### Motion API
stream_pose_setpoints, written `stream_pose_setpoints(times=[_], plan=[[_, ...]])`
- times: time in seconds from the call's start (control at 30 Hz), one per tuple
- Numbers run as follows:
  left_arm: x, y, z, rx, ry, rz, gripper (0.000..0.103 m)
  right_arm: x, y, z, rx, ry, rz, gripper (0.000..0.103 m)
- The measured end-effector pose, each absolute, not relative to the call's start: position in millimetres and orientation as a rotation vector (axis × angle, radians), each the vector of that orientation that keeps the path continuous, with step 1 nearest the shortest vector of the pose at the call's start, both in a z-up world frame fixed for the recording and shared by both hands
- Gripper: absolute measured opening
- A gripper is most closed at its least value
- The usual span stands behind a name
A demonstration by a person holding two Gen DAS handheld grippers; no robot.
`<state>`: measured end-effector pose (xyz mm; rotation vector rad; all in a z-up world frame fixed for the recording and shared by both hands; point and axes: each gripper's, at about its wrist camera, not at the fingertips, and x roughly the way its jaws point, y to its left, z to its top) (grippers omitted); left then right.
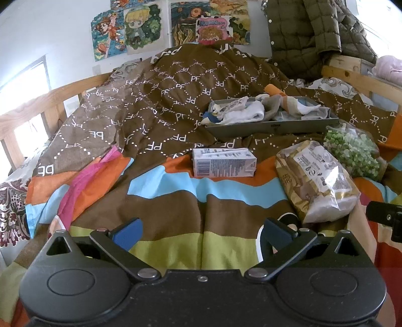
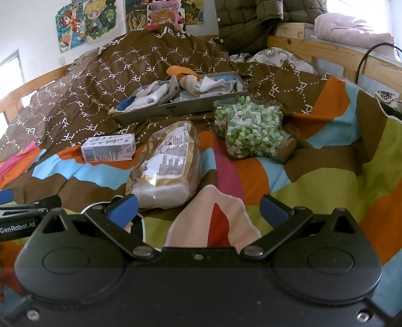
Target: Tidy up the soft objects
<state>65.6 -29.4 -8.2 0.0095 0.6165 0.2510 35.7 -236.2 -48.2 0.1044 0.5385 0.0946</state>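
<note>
A grey tray (image 1: 271, 127) (image 2: 160, 109) heaped with socks and small cloths (image 1: 251, 110) (image 2: 201, 84) rests on the brown part of the bedspread. In front of it lie a white carton (image 1: 223, 162) (image 2: 108, 148), a bagged loaf of bread (image 1: 316, 181) (image 2: 168, 166) and a clear star-shaped jar of green and white bits (image 1: 354, 148) (image 2: 251, 128). My left gripper (image 1: 201, 229) stands open low over the bedspread, well short of the carton. My right gripper (image 2: 198, 208) is open too, its left finger just in front of the loaf's near end. Neither holds anything.
A colourful striped bedspread (image 1: 176, 201) (image 2: 326, 181) covers the bed, with a wooden rail (image 1: 37, 105) (image 2: 326, 50) around it. An olive quilted jacket (image 1: 306, 30) (image 2: 246, 22) hangs at the back. A pink cloth (image 1: 83, 183) lies at the left. Posters (image 1: 140, 27) hang on the wall.
</note>
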Motion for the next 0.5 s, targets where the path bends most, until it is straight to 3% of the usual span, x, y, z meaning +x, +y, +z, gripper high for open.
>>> stream_pose_setpoints(times=[0.5], plan=[[64.6,-30.3,-10.7,0.038,0.614,0.253,0.102,35.8,-236.2,-48.4,0.105,0.539,0.094,0.102]])
